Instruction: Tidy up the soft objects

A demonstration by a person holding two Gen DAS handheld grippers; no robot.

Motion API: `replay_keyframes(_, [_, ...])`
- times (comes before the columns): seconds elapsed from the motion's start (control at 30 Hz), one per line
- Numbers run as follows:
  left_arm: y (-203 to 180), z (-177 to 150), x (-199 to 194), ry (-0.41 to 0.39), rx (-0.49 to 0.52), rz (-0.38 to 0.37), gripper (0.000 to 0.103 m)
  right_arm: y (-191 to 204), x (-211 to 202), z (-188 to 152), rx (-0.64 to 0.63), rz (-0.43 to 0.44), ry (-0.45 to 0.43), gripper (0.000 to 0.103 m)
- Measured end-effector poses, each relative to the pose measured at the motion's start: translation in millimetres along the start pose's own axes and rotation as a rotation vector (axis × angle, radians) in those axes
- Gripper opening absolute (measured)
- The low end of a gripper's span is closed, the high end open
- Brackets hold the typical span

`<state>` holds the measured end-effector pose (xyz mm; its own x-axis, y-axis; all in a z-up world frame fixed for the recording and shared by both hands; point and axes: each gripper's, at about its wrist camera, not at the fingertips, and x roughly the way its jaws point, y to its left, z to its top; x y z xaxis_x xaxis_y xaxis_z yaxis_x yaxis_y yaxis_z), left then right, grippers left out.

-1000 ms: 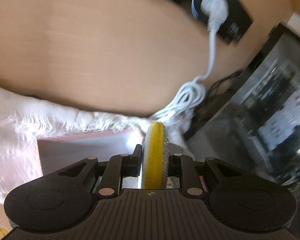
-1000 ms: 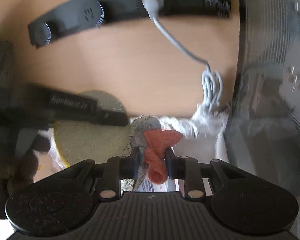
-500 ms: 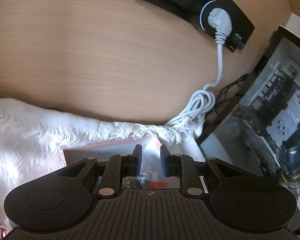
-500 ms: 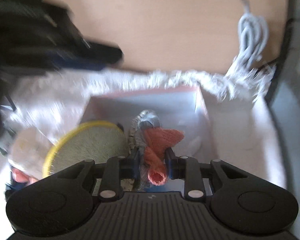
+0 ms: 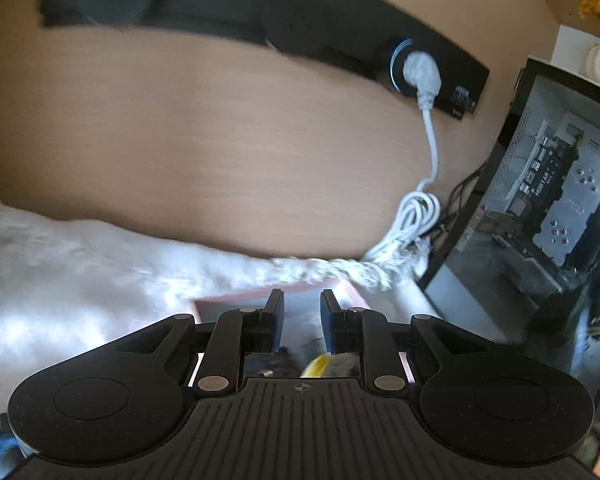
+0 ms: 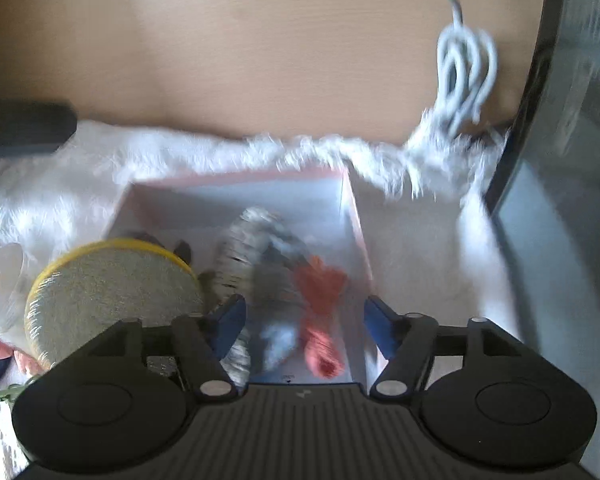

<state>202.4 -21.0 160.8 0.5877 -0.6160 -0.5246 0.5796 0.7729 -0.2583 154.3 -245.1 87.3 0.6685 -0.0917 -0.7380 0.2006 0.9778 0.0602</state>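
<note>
A pink-rimmed box sits on a white fluffy cloth. In the right wrist view my right gripper is open above the box; the grey and orange soft toy lies loose in the box between the fingers. A round yellow-edged sponge leans at the box's left side. In the left wrist view my left gripper is open and empty above the box's far rim, with a bit of the yellow sponge edge below it.
A wooden desk lies beyond the cloth, with a black power strip and a white coiled cable. An open computer case stands at the right. A white tape roll sits left of the box.
My left gripper let go of the yellow sponge, which now lies in the box, and drew back. My right gripper came down over the box and opened, dropping the soft toy in.
</note>
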Motion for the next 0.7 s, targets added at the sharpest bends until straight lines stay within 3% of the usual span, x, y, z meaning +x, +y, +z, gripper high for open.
replay_keyframes(0.13, [21,-19,-34,-0.056,-0.039,-0.005,0.022,19,-40,-5,-0.035,-0.048,-0.175,0.087])
replay_keyframes(0.27, [51,-41,-65,-0.093,-0.143,-0.009,0.022,47,-73,-17,-0.083,0.029,-0.254,0.089])
replay_keyframes(0.57, [107,-82,-128,-0.145,-0.314,0.047,0.022,127,-90,-58,-0.289,0.231,-0.215,0.092])
replay_keyframes(0.7, [126,-114,-147,-0.130,-0.358,0.190,0.022,145,-79,-68,-0.348,0.218,-0.194,0.092])
